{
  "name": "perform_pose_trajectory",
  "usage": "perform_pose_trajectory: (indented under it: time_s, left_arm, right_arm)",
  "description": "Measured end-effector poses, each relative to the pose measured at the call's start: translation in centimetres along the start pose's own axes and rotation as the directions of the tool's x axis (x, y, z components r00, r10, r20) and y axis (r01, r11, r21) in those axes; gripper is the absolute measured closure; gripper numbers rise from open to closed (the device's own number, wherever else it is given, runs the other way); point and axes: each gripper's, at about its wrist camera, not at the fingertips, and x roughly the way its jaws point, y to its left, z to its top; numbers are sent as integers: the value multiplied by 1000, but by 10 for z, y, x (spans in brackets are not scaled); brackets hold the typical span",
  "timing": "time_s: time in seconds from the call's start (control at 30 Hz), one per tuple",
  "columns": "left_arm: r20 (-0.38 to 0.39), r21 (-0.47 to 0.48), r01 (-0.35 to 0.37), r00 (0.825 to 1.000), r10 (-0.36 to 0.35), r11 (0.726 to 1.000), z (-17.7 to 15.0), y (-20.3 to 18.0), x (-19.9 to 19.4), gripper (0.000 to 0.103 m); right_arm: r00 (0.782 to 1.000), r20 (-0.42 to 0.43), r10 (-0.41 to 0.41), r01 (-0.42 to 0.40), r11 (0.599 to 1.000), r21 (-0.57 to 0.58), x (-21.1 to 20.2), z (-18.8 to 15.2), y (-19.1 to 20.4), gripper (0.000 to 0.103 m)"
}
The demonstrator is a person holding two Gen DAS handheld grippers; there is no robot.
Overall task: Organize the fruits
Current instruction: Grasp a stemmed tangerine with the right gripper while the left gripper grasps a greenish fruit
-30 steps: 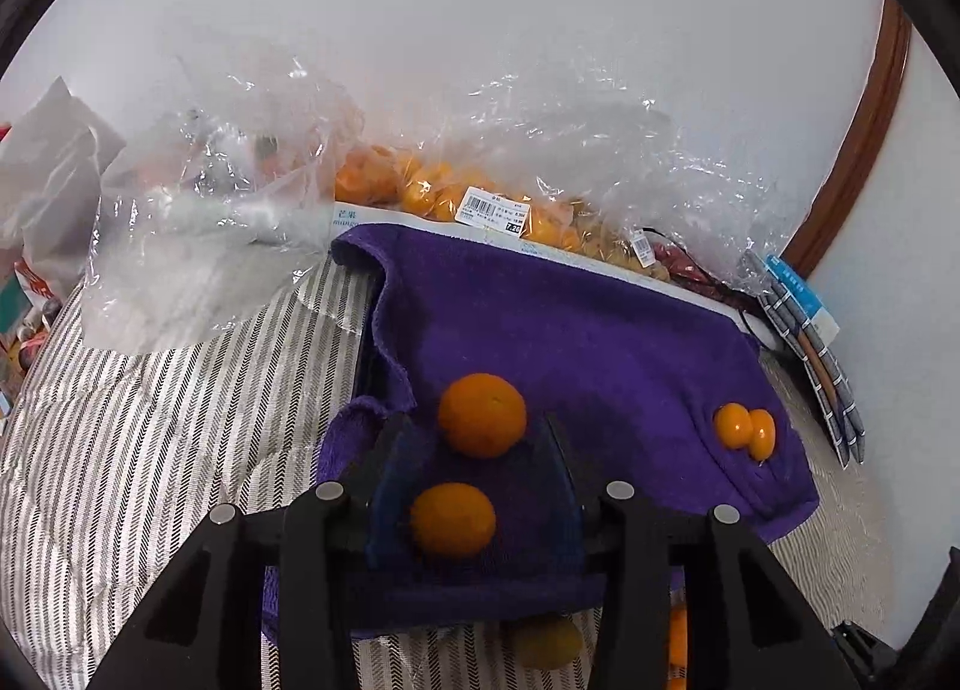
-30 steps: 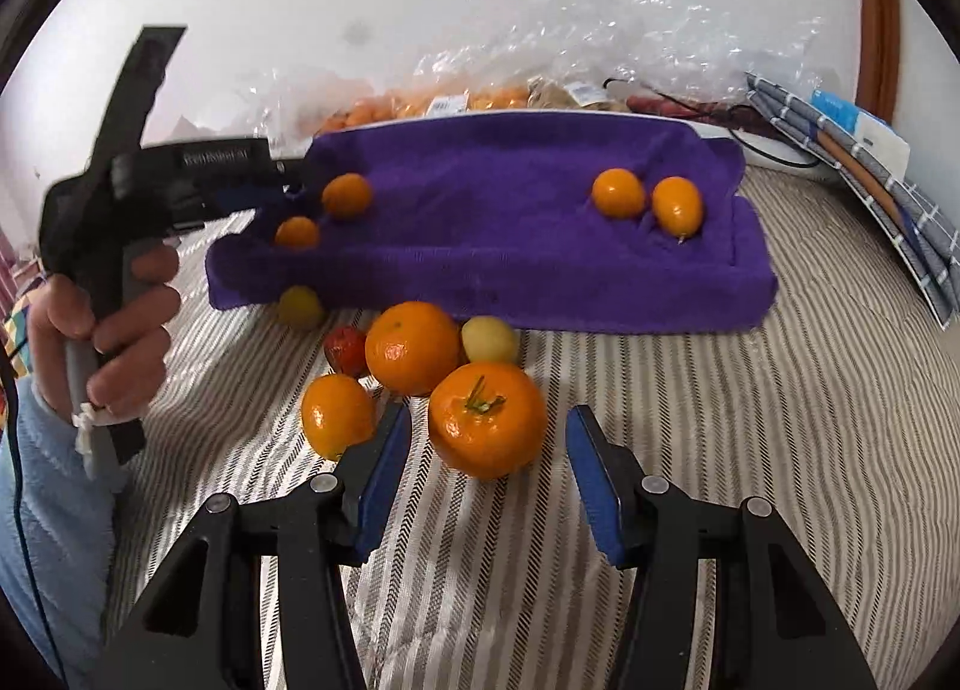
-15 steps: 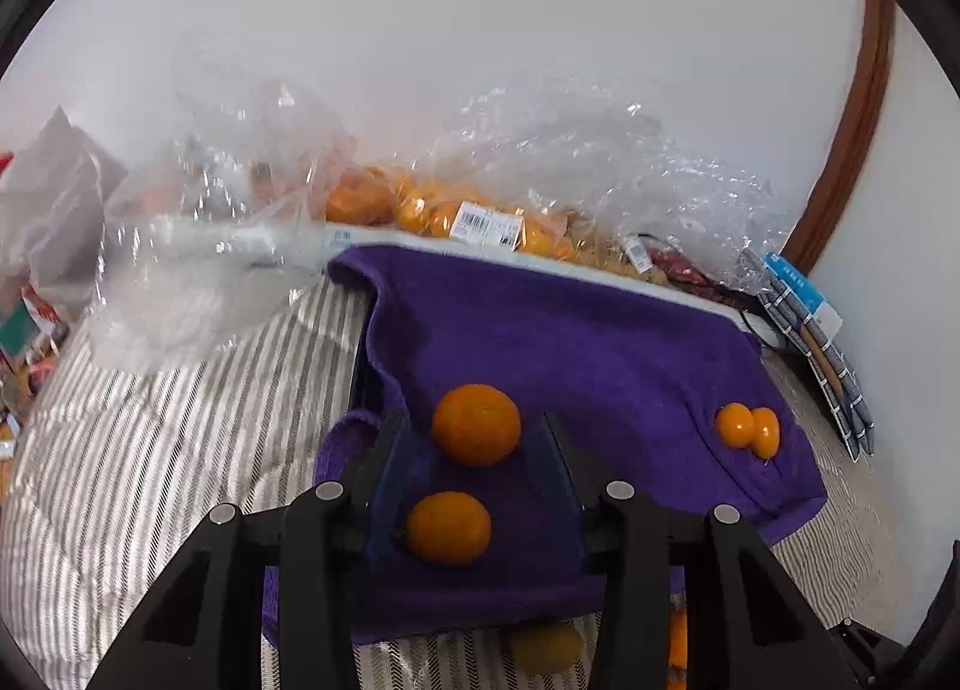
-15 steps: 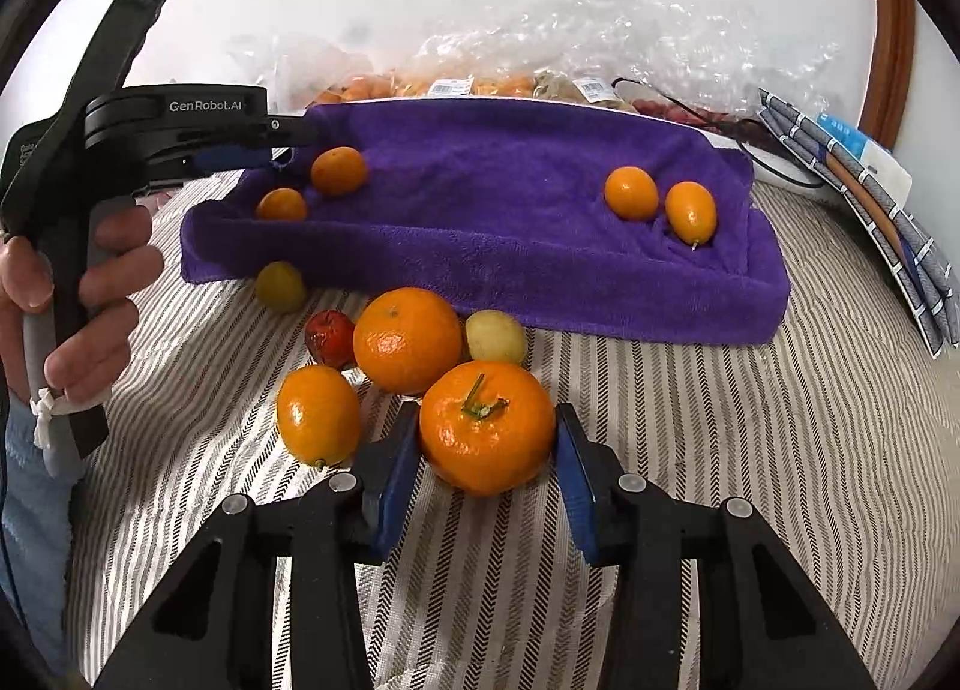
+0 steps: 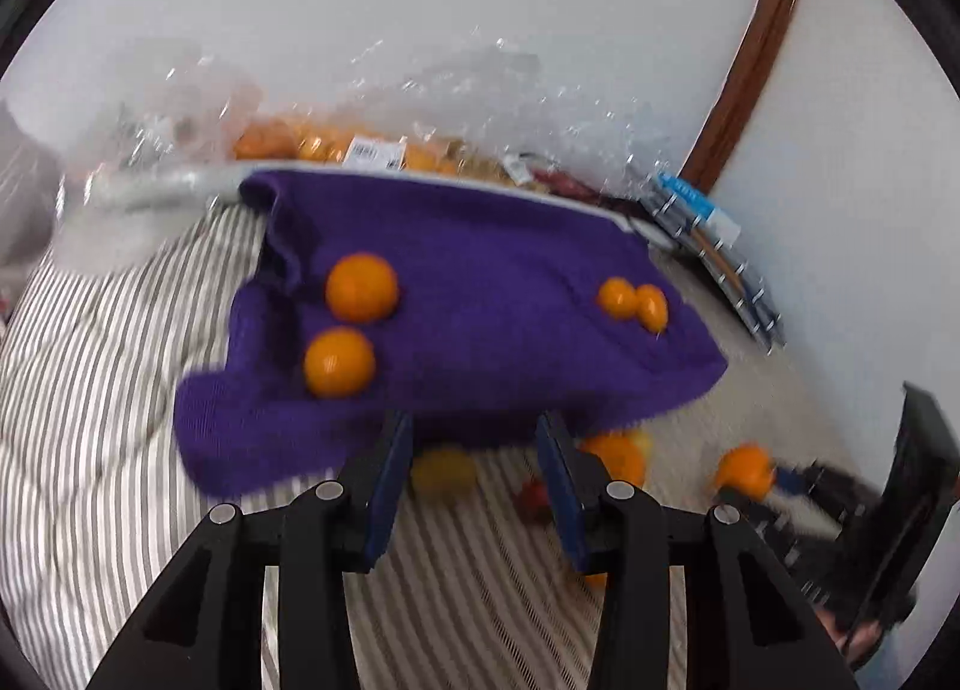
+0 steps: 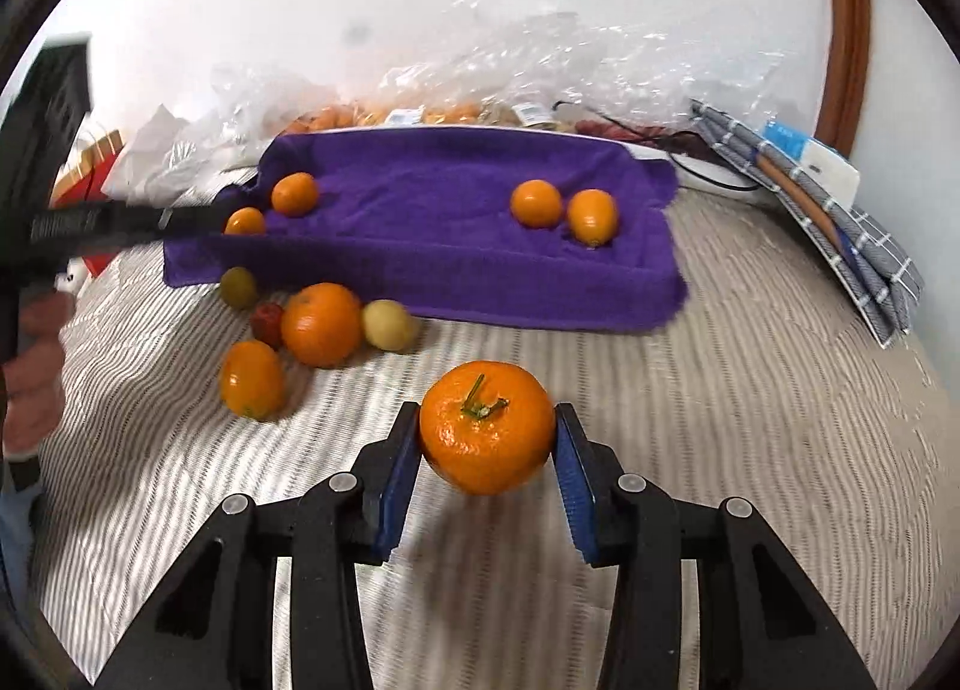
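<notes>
My right gripper (image 6: 487, 459) is shut on a large mandarin with a green stem (image 6: 486, 427) and holds it above the striped bedcover; the mandarin also shows in the left wrist view (image 5: 743, 469). A purple towel (image 6: 432, 216) holds two oranges on its left (image 6: 294, 193) and two on its right (image 6: 536, 203). Several loose fruits lie in front of it: a big orange (image 6: 321, 323), a smaller one (image 6: 252, 379), a red one (image 6: 267, 323), and two yellow-green ones (image 6: 390, 324). My left gripper (image 5: 474, 471) is open and empty over the towel's near edge (image 5: 480, 330).
Clear plastic bags of oranges (image 6: 420, 108) lie behind the towel by the white wall. A folded checked cloth with a package (image 6: 834, 192) leans at the right. A red box (image 6: 90, 174) stands at the far left. The striped bedcover (image 6: 720, 390) spreads in front.
My right gripper closed on the mandarin and lifted it away from the fruit pile to the right. My left gripper pulled back and turned right, away from the two left oranges.
</notes>
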Motion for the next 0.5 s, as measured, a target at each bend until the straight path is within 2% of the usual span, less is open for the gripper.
perform_pose_trajectory:
  time_s: [0.1, 0.2, 0.3, 0.37, 0.5]
  left_arm:
    - [-37, 5, -56, 998, 56, 998, -11, 0, 9, 62]
    - [-68, 9, -101, 993, 102, 995, -15, 1, 22, 62]
    - [-85, 1, -130, 988, 130, 992, -13, 1, 35, 62]
    - [-71, 5, -137, 988, 137, 991, -13, 0, 36, 62]
    - [-58, 10, -125, 990, 126, 992, -13, -2, 37, 75]
  right_arm:
    - [1000, 10, -9, 9, 1000, 23, -4, -2, -15, 60]
    - [1000, 9, 23, -23, 996, 87, -5, -4, -31, 60]
    - [999, 10, 51, -52, 993, 108, -4, -3, -35, 60]
    - [998, -1, 64, -63, 993, 97, -1, -3, -33, 60]
    - [996, 1, 86, -86, 992, 87, -2, -4, -30, 60]
